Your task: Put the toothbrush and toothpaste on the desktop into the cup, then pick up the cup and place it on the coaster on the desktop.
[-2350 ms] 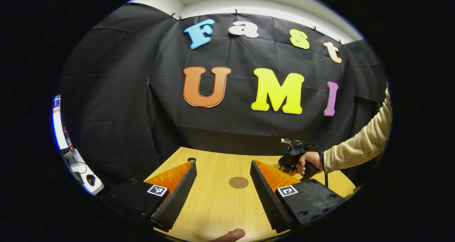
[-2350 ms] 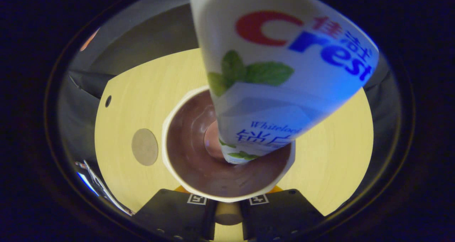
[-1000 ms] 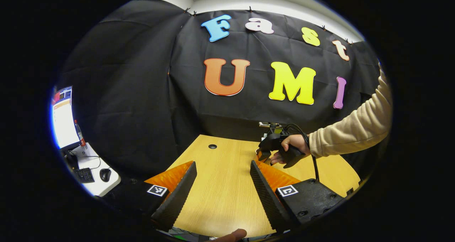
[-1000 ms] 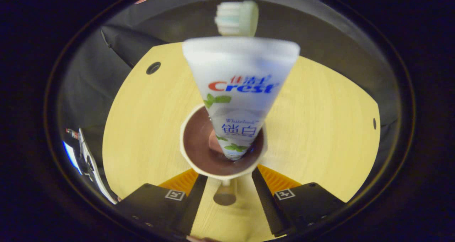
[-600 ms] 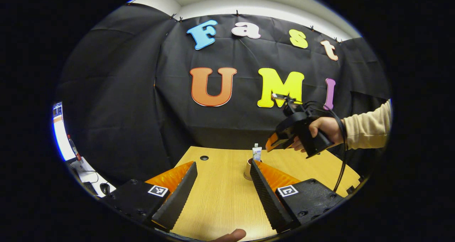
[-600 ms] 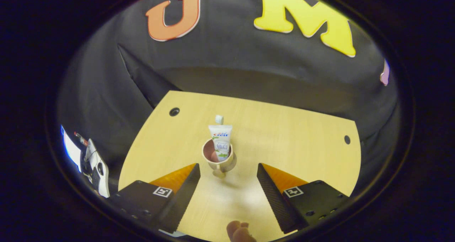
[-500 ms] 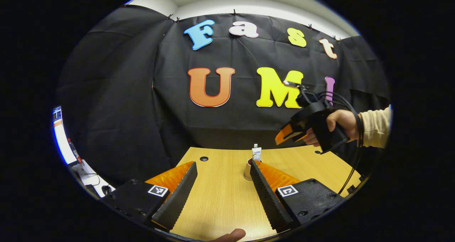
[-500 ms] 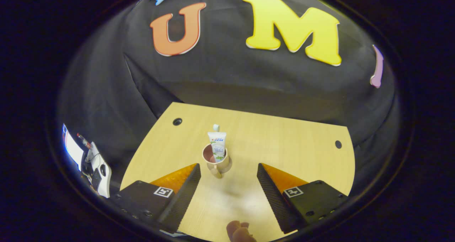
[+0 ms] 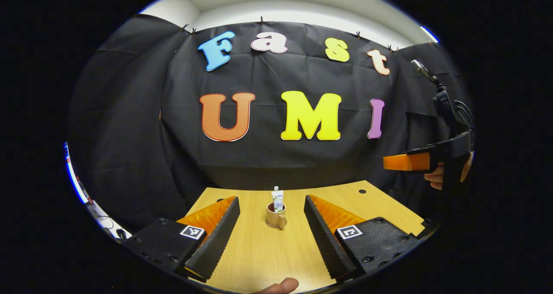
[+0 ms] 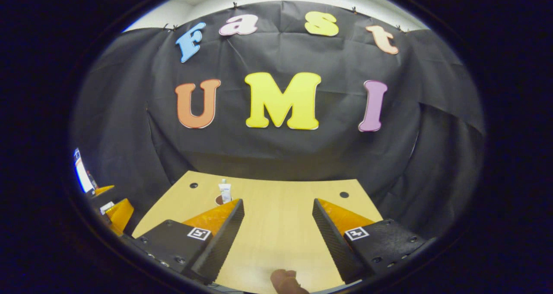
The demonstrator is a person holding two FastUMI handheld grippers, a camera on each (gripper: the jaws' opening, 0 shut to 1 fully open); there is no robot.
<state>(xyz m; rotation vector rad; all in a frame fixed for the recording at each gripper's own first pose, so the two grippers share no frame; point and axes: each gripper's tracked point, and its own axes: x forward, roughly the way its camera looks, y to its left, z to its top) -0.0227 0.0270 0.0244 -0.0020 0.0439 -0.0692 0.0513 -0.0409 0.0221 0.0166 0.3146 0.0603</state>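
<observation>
A tan cup [image 9: 274, 220] with a handle stands upright on the wooden table [image 9: 259, 259], far ahead between my left gripper's fingers. A white toothpaste tube [image 9: 278, 200] stands in it, with a toothbrush head [image 9: 276, 189] just above the tube. My left gripper [image 9: 271, 242] is open and holds nothing. In the left gripper view my right gripper [image 9: 406, 162] hangs high at the far right, held by a hand [image 9: 435, 178]. In the right gripper view my right gripper [image 10: 276, 238] is open and empty. There the cup [image 10: 218, 199] and tube [image 10: 224, 192] sit far off, just past its left finger.
The black cloth wall closes off the back of the table. Cable holes [image 9: 362, 191] [image 10: 344, 194] mark the tabletop's far corners. A thumb [image 9: 281, 285] rests at the bottom edge. What lies under the cup I cannot tell.
My right gripper let go of the cup, opened, and drew back up and to the right. The cup now stands alone mid-table. My left view swung to face it.
</observation>
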